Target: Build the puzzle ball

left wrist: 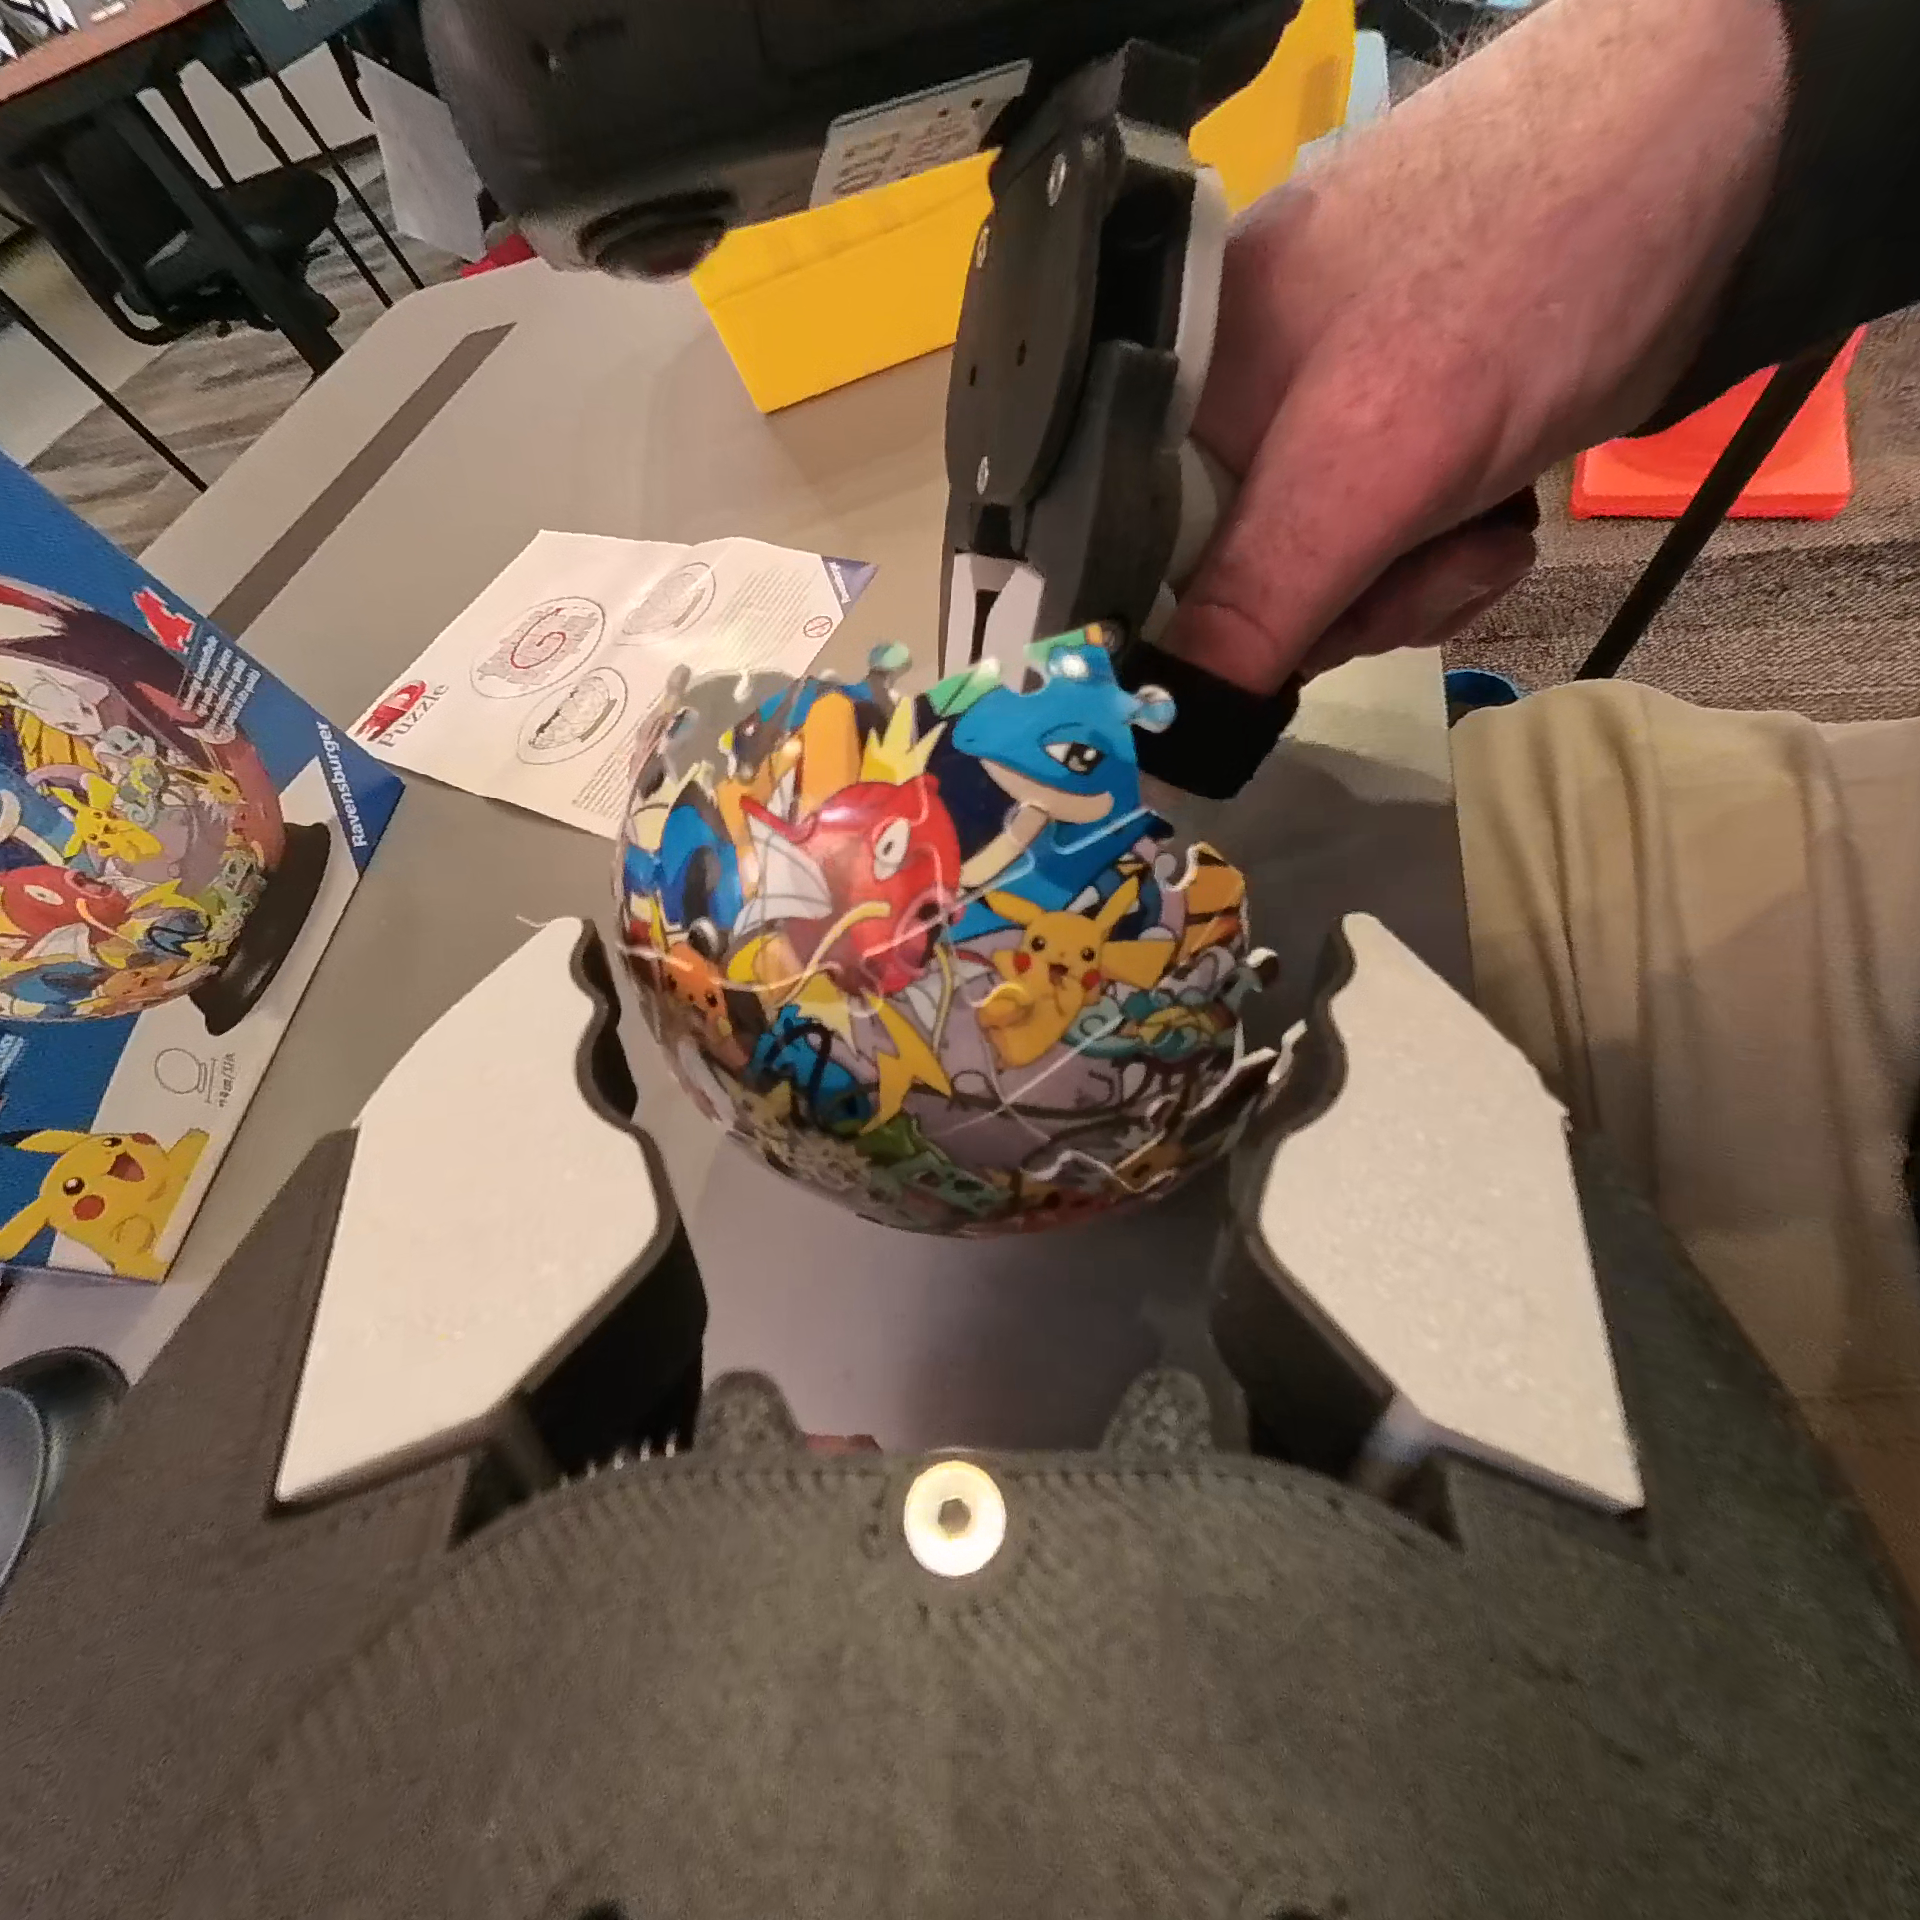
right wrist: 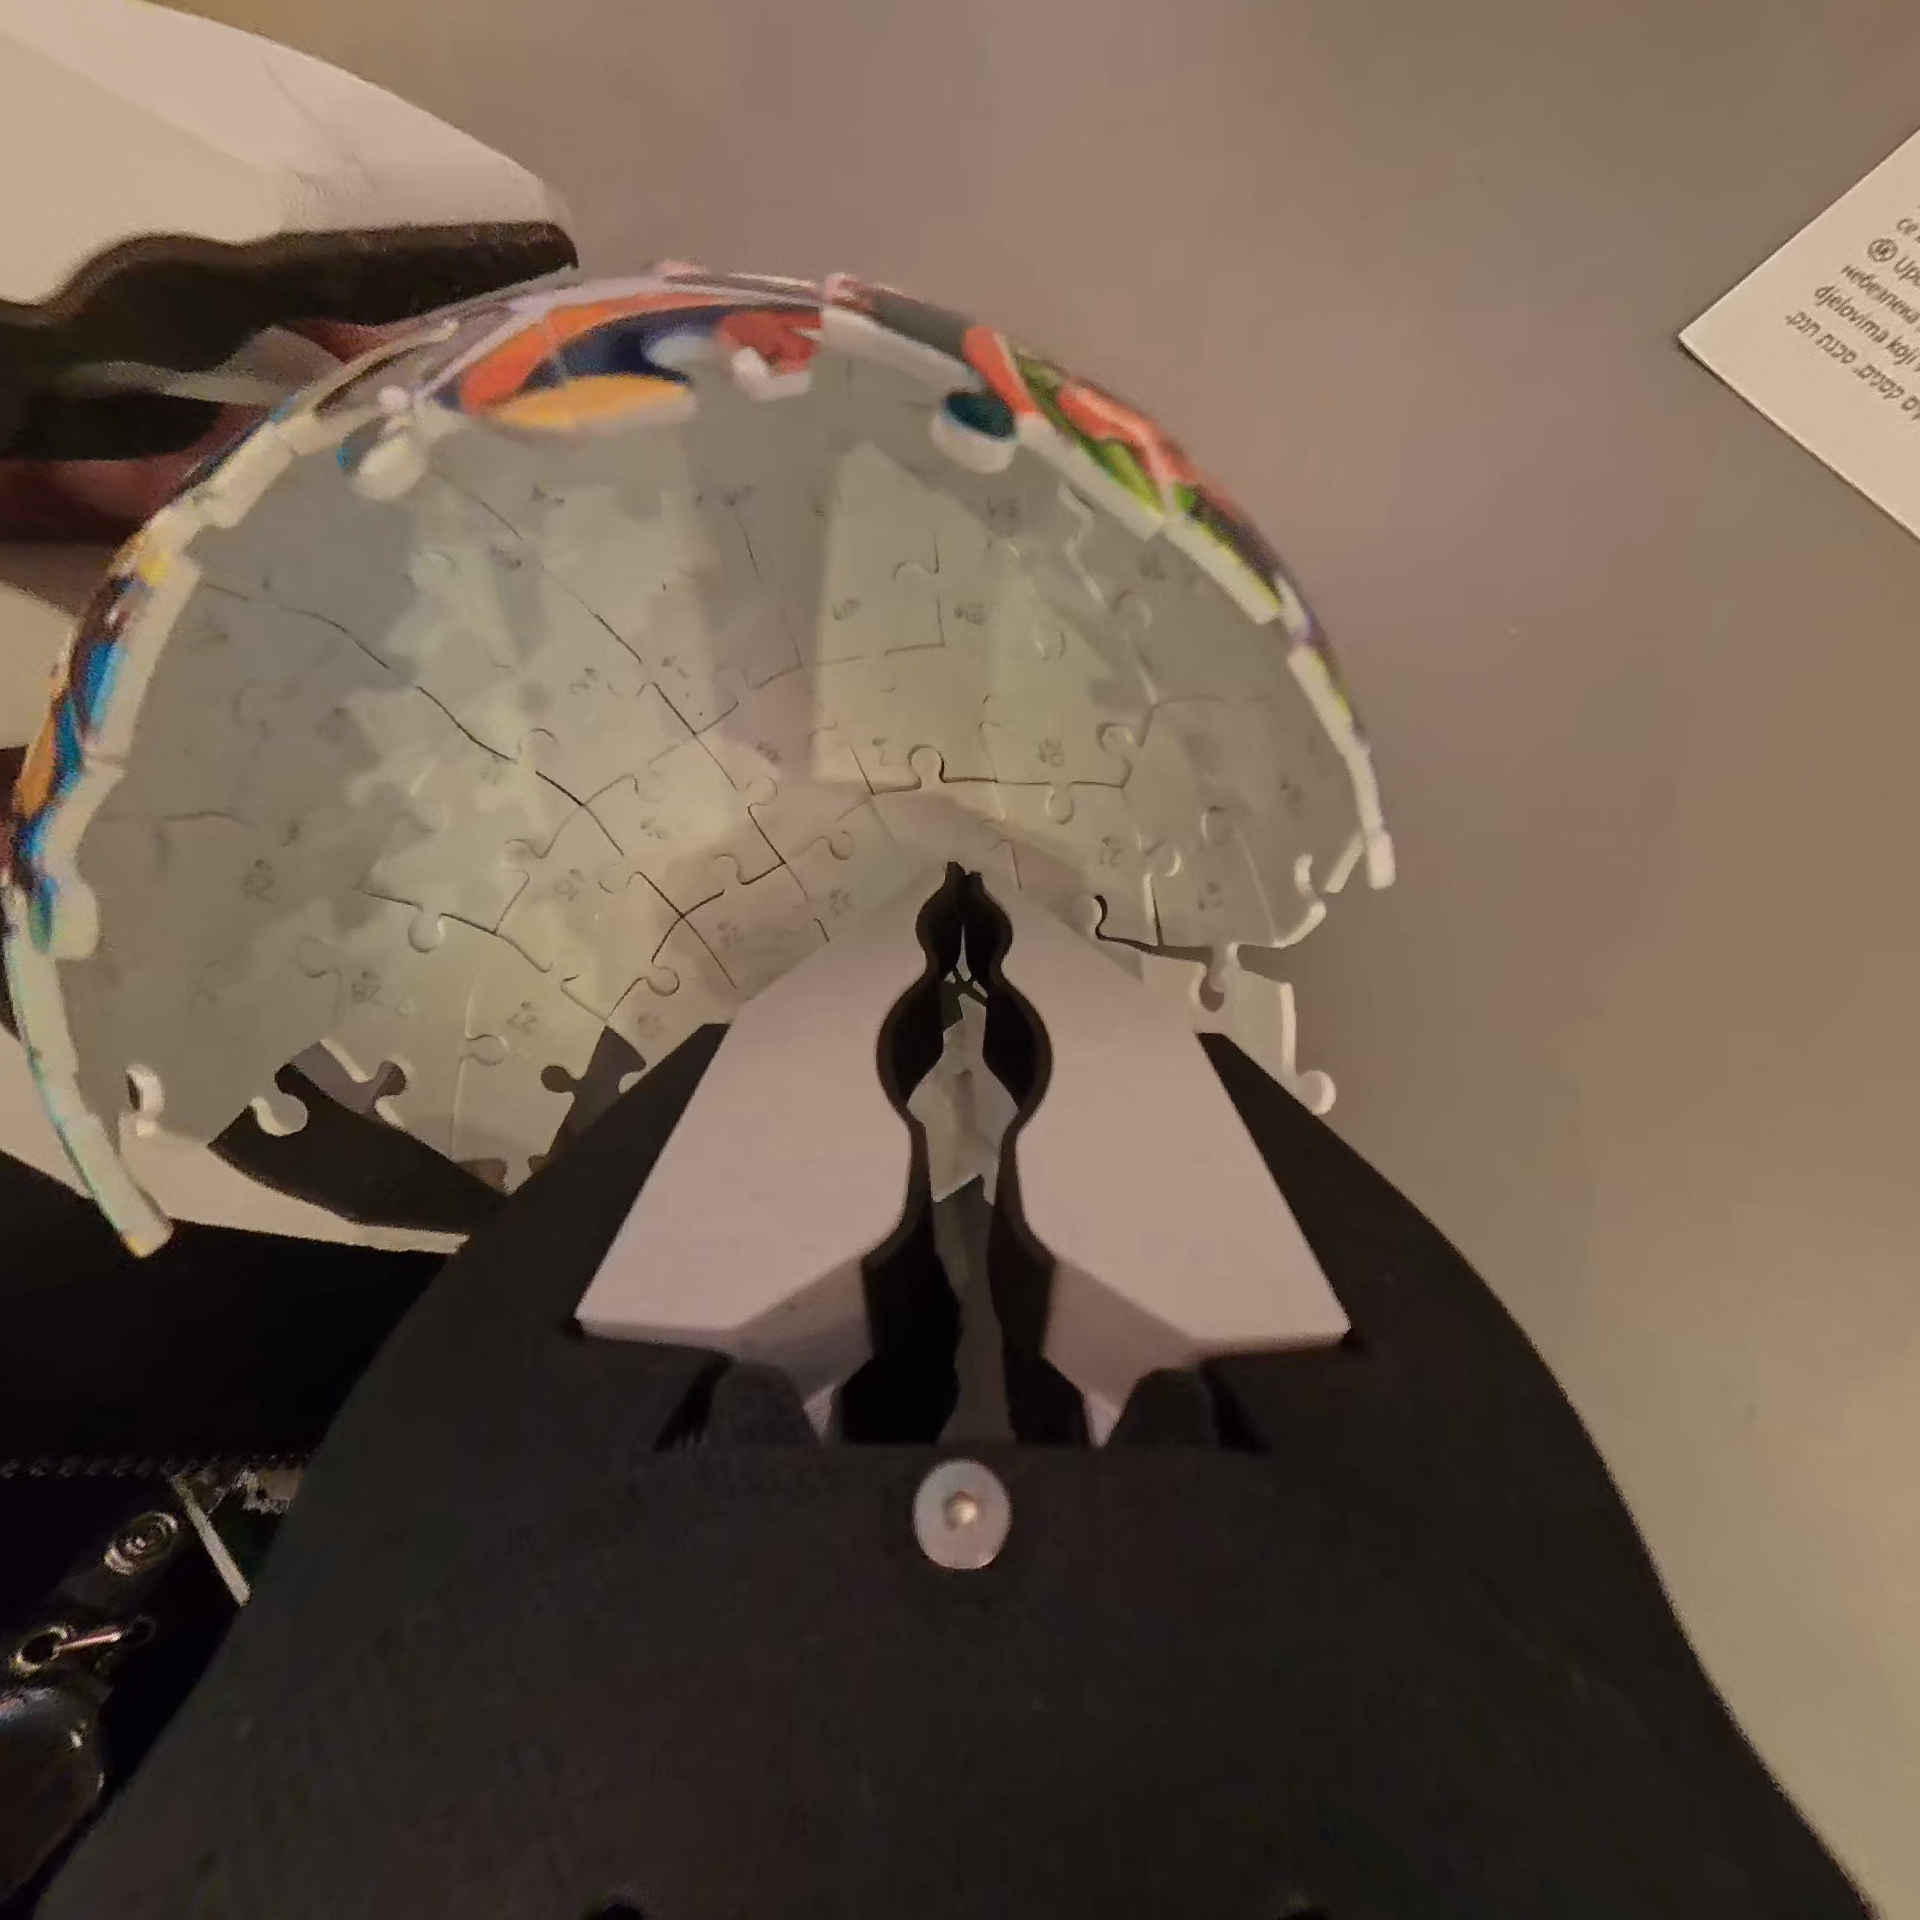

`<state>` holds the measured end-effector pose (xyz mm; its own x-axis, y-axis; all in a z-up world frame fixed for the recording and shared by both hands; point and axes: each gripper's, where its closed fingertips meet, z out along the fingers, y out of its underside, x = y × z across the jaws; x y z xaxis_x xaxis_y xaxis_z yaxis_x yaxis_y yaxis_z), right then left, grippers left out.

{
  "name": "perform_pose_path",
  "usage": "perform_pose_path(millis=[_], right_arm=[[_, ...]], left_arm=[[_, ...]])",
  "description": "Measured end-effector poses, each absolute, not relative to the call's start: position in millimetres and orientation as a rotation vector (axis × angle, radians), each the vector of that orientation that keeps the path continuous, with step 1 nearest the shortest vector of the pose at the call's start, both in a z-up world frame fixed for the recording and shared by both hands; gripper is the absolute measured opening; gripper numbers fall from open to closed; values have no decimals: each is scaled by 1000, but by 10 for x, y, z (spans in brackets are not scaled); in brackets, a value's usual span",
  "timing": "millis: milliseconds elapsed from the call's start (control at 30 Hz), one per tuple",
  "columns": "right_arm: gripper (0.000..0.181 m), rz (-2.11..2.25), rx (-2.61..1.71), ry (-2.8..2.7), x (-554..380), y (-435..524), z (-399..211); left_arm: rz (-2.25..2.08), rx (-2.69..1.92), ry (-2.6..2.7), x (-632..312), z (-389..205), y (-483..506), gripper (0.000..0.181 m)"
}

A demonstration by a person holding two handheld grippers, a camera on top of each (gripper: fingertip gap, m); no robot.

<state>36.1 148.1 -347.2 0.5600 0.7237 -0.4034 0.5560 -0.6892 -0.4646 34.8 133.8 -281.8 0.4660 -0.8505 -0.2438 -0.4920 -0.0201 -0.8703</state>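
while right tool [right wrist: 961, 883] pinches puzzle piece [left wrist: 1081, 665] at rim of puzzle ball [left wrist: 935, 956], left tool [left wrist: 961, 1049] spread wide, cradling ball over tabletop [left wrist: 582, 436], contact unclear. advice: line tabs first, press gently, brace shell. yellow bin [left wrist: 862, 291] behind, contents hidden. puzzle box [left wrist: 156, 883] closed, beside leaflet [left wrist: 623, 665].

Left gripper [left wrist: 961, 1049] spread wide, right gripper [right wrist: 961, 883] pinched closed from above (hand [left wrist: 1392, 416] gripping its handle)
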Motion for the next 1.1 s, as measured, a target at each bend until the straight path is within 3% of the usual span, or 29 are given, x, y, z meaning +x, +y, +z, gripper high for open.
perform_pose_path(millis=[1100], right_arm=[[0,740,-2376,-1129,116,1603,-3462]], left_arm=[[-416,-1670,1160,312,-2802,1384,123]])
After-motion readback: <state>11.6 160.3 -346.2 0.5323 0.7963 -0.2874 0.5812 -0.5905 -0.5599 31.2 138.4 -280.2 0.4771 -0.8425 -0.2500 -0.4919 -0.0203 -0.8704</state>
